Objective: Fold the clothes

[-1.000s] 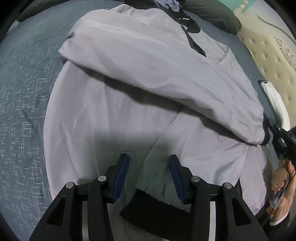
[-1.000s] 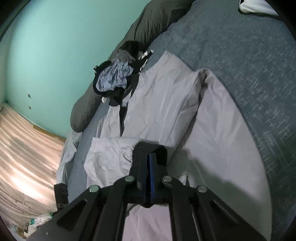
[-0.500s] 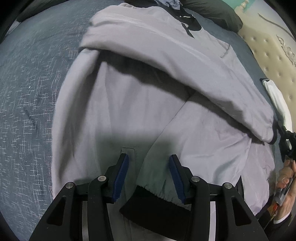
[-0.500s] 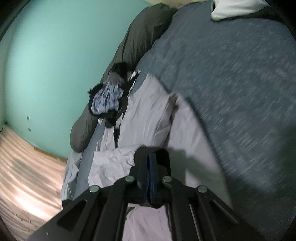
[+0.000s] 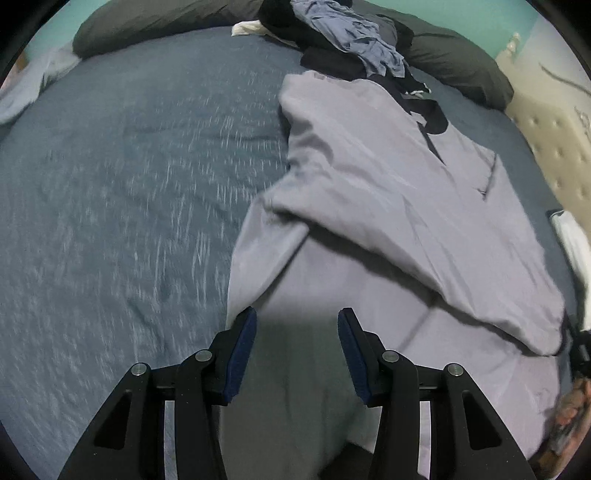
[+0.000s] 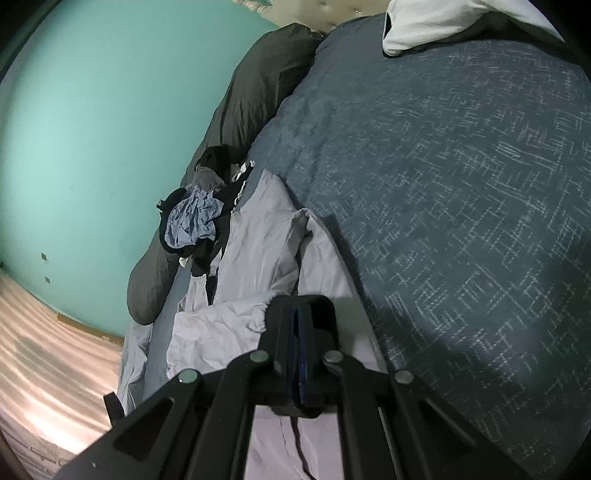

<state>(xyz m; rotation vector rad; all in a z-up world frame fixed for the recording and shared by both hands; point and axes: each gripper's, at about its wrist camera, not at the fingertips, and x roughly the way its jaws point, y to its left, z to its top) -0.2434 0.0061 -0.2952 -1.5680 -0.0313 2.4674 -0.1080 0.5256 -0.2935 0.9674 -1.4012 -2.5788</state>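
Between the parted left jaws: grey jacket body on the bed; right jaws clenched on its black cuff.

Left gripper (image 5: 297, 341) is released, its blue pads well apart, nothing between them but the jacket's lower panel lying beneath. Grey jacket (image 5: 388, 206) spreads ahead and to the right of these jaws across the blue bedspread (image 5: 129, 206), one sleeve folded diagonally over the body toward the right. Right gripper (image 6: 300, 354) has its jaws pressed together on the black cuff (image 6: 280, 314) of that sleeve, gathered grey fabric bunching just left of the jaws. Beyond both sets of jaws, a heap of dark and blue clothes (image 6: 194, 221) sits at the jacket's collar end, against a dark grey bolster (image 6: 255, 92). White folded item (image 6: 436, 22) lies far ahead-right of the right jaws. Left view is motion-blurred.
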